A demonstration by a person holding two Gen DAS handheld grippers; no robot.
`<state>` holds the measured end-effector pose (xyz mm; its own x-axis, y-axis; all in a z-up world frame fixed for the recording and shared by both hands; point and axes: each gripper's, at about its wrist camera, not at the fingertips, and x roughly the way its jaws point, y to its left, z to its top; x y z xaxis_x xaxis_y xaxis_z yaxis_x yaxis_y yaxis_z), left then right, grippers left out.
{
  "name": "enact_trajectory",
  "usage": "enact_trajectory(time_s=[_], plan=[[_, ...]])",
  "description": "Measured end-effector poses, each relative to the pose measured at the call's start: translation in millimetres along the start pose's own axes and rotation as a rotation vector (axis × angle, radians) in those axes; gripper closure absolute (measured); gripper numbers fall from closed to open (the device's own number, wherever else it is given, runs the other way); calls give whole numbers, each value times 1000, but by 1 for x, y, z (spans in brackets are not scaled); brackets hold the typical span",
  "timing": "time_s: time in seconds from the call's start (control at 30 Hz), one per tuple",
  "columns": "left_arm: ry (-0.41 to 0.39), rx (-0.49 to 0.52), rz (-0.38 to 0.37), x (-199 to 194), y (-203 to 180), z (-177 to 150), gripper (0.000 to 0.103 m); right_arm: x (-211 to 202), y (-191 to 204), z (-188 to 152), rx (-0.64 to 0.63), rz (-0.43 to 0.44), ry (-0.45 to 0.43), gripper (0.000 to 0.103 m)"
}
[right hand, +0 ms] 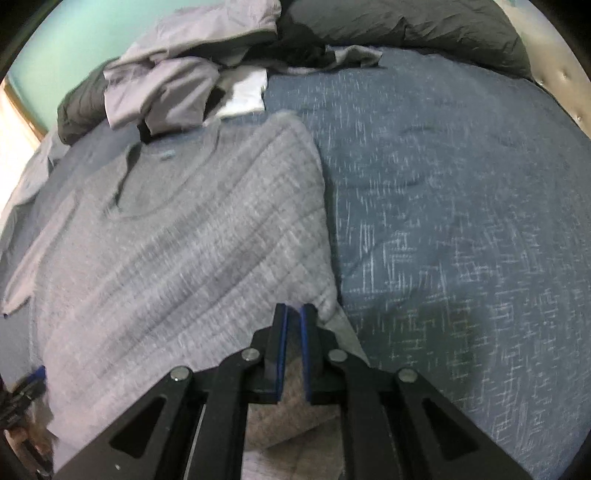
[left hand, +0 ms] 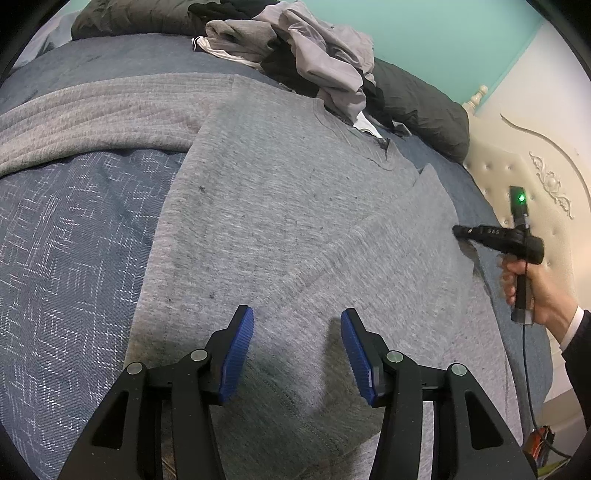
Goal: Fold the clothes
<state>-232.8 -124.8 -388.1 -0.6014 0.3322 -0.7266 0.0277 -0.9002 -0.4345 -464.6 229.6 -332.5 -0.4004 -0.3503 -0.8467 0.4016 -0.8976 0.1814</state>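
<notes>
Closest in the left wrist view, at the bottom of the frame, the left gripper (left hand: 297,354) hangs with its blue pads about half apart and nothing between them, just over the lower body of a grey sweater (left hand: 266,206). That sweater lies flat on the bed (left hand: 66,236) and fills the middle of the frame, its neckline toward the upper right.

In the right wrist view, at bottom centre, the right gripper (right hand: 294,328) has its pads drawn nearly together on the sweater's side edge, with a fold of grey knit showing between and below them; this looks like a pinch on the fabric, though motion blur leaves it less than certain. At the right of the left wrist view the same gripper, held in a hand (left hand: 532,291), reaches in at the sweater's right edge.

Folding looks barely begun: the body is spread out, one sleeve stretches toward the left edge of the frame, and the right side appears to be just starting to come over.

Bare blue bedcover lies open at the right of the right wrist view. Farther off, at the top of both frames, a pile of unfolded clothes (left hand: 295,55) and a dark pillow (right hand: 424,22) close off the far edge, and a cream headboard (left hand: 524,177) bounds the right side.
</notes>
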Motion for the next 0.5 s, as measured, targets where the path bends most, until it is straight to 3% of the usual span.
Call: enact_trajectory(time_s=[0.17,0.3,0.4,0.5], plan=[[0,2,-1,-1,-1,-1,49,-9,11,16,-7,9,-57,98],[1,1,-1,-1,0,-2,49,7,18,35,5,-16,-38,98],[3,4,-1,-1,0,-2,49,33,17,44,25,-66,31,98],[5,0,-9,0,2,-1,49,39,19,48,32,-74,28,98]])
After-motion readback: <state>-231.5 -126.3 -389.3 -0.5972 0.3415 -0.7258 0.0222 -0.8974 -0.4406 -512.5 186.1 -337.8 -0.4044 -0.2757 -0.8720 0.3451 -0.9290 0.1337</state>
